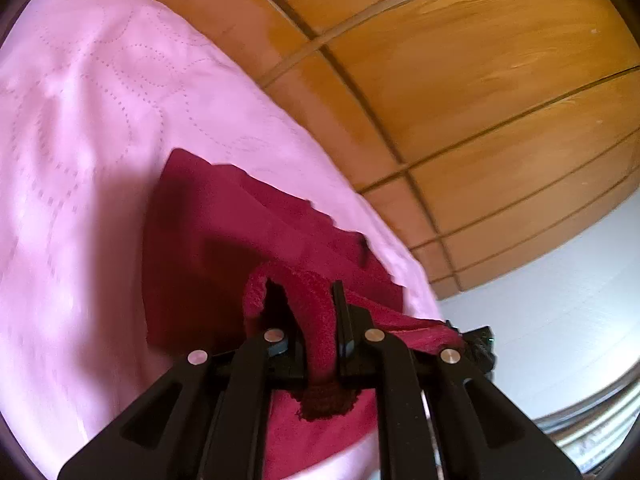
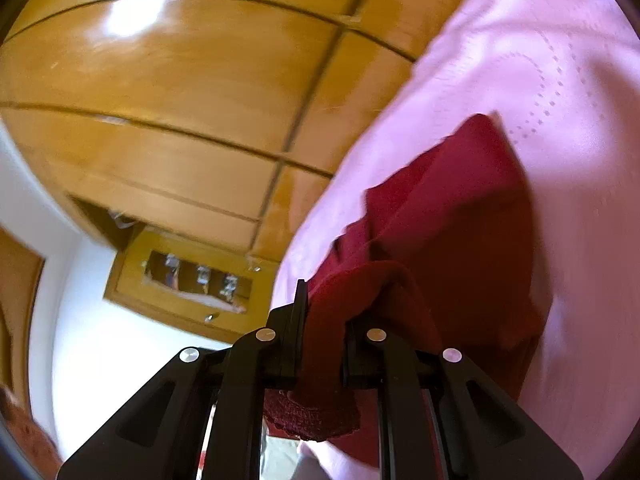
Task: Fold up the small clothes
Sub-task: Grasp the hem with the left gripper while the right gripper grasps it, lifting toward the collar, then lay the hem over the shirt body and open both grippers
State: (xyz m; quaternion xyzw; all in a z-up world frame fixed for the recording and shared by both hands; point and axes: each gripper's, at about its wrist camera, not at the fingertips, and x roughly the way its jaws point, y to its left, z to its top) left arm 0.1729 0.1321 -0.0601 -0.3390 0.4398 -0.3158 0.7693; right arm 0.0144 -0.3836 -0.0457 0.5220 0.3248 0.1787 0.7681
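Two tongs, both clamped on the same dark red garment (image 1: 224, 240). The left tongs (image 1: 308, 312) pinch a thick rolled hem, with the knit edge poking out below the jaws toward the camera. The right tongs (image 2: 324, 308) do the same on their end, with a bunched ribbed bit hanging out under the fingers.

Ahead of the left tongs the rest of the garment slopes away and down onto the pink quilted bedspread (image 1: 80, 100), so only the gripped edge looks lifted while the far part seems to lie on the bed. From the right wrist view, the cloth (image 2: 460, 208) fans out ahead and to the right of the tongs, ending in a corner on the bedspread (image 2: 560, 40). Beyond the bed edge is a wooden wardrobe (image 1: 480, 80).

My guess is this is the carry-over part of a fold: the near edge is up and needs to land on the far one. What I'd watch:
- keep both tongs level and the same distance apart, so the edge between them stays taut without sagging
- bring them forward together, not one first, or the fold goes diagonal
- lay the edge down flat before letting go
- the grips look pretty bunched, so it may want smoothing afterwards
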